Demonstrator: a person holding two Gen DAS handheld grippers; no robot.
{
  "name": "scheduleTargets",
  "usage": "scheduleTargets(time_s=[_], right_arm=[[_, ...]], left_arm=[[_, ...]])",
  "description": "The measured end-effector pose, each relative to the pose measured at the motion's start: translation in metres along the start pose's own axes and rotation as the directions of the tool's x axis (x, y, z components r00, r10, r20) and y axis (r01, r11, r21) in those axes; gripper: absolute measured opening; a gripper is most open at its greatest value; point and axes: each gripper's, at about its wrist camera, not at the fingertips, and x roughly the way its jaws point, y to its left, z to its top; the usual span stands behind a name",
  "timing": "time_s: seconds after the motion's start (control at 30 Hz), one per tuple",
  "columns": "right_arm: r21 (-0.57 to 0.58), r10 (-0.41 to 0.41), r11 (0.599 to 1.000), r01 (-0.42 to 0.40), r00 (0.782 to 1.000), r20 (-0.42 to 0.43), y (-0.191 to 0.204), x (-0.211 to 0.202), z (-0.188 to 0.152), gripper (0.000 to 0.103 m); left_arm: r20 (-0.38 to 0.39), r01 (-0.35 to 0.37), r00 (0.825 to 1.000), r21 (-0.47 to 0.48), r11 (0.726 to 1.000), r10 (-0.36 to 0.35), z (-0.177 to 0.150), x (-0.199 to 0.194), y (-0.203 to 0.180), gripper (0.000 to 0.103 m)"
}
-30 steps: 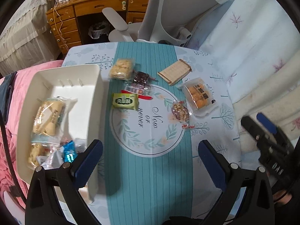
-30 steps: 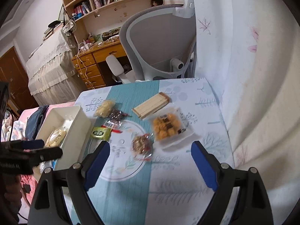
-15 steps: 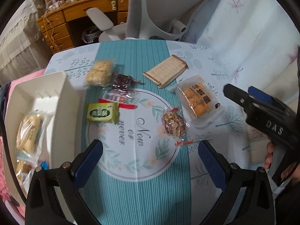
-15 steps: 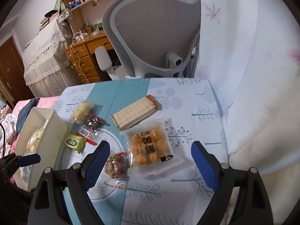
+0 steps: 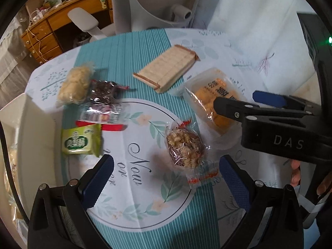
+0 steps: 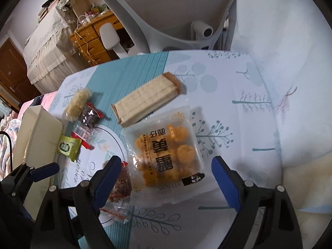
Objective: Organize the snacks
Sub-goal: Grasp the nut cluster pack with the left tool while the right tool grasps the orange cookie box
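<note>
the right tongs [image 6: 166, 178] are hanging spread wide over the pack of orange puffs [image 6: 166, 151], its blue pads either side of the pack and gripping nothing. the left tongs [image 5: 164, 178] are likewise spread and holding nothing, hovering above the nut cluster bag [image 5: 183, 148] on the round print of the worktop [image 5: 134, 49]. the wafer pack [image 5: 167, 69] is lying just beyond the puffs, apart from them. the green packet [image 5: 82, 142], the red-edged clear wrapper [image 5: 101, 116], the dark candy bag [image 5: 103, 91] and the pale crisp cake [image 5: 74, 84] are sitting in a loose line along the left. the white bin [image 6: 35, 132] is standing at the worktop's left edge. an office chair [image 6: 166, 10] is standing behind.
</note>
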Motion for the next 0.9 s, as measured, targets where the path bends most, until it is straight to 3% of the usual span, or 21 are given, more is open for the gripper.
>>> scheduleTargets(time_s=[0.43,0.73,0.9], right_arm=[[-0.023,0.016,1.0,-0.018,0.998,-0.058,0.0,0.031,0.003,0.092],[-0.007,0.041,0.999,-0.041,0.997,-0.06,-0.002,0.042,0.004,0.094],[0.069,0.074,0.995,-0.069,0.995,-0.066,-0.012,0.044,0.003,0.091]], left_arm=[[-0.051,-0.02,0.998,0.033,0.999,0.022,0.009,0.037,-0.008,0.096],[-0.1,0.031,0.994,-0.018,0.999,-0.032,0.011,0.053,-0.005,0.072],[-0.101,0.024,0.995,-0.026,0.999,-0.026,0.008,0.055,-0.008,0.068]])
